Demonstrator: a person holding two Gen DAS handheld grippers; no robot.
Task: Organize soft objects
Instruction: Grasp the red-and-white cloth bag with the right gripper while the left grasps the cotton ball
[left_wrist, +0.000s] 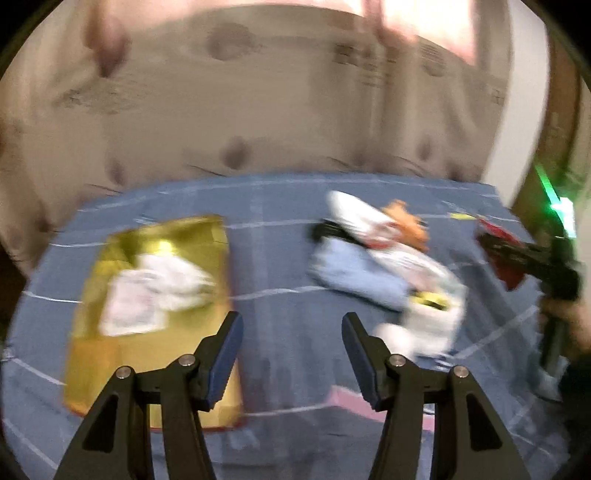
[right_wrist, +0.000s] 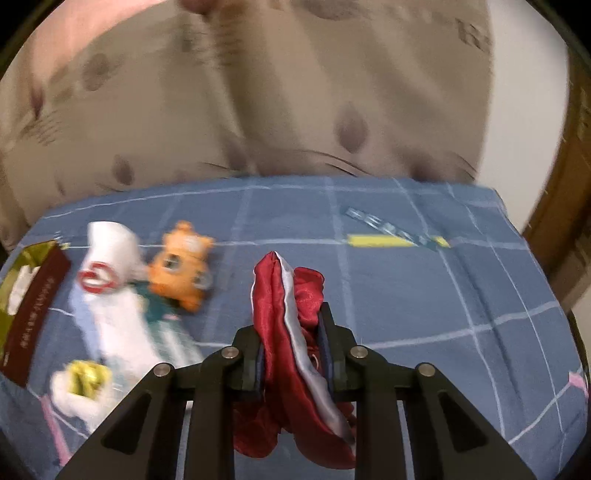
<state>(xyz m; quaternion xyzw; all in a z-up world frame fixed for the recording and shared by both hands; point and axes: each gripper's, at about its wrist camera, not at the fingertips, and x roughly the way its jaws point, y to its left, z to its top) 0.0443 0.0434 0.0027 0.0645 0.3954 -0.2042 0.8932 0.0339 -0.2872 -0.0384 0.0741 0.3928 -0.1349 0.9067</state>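
My left gripper (left_wrist: 291, 321) hangs open and empty over the blue checked sheet, between a gold box (left_wrist: 155, 236) and a pile of soft things. White cloths (left_wrist: 162, 291) lie inside the box. The pile holds a light blue cloth (left_wrist: 354, 273), a white cloth (left_wrist: 369, 221) and an orange plush toy (left_wrist: 406, 221). My right gripper (right_wrist: 291, 325) is shut on a red and white satin cloth (right_wrist: 284, 295), which hangs bunched between its pads. In the right wrist view the orange plush toy (right_wrist: 181, 266) and the white cloth (right_wrist: 110, 295) lie to the left.
A blue checked sheet (right_wrist: 424, 295) covers the surface. A beige patterned fabric (right_wrist: 295, 92) rises behind its far edge. A wooden frame (right_wrist: 569, 206) stands at the right. The gold box's dark red side (right_wrist: 37, 314) shows at the far left. Both views are motion-blurred.
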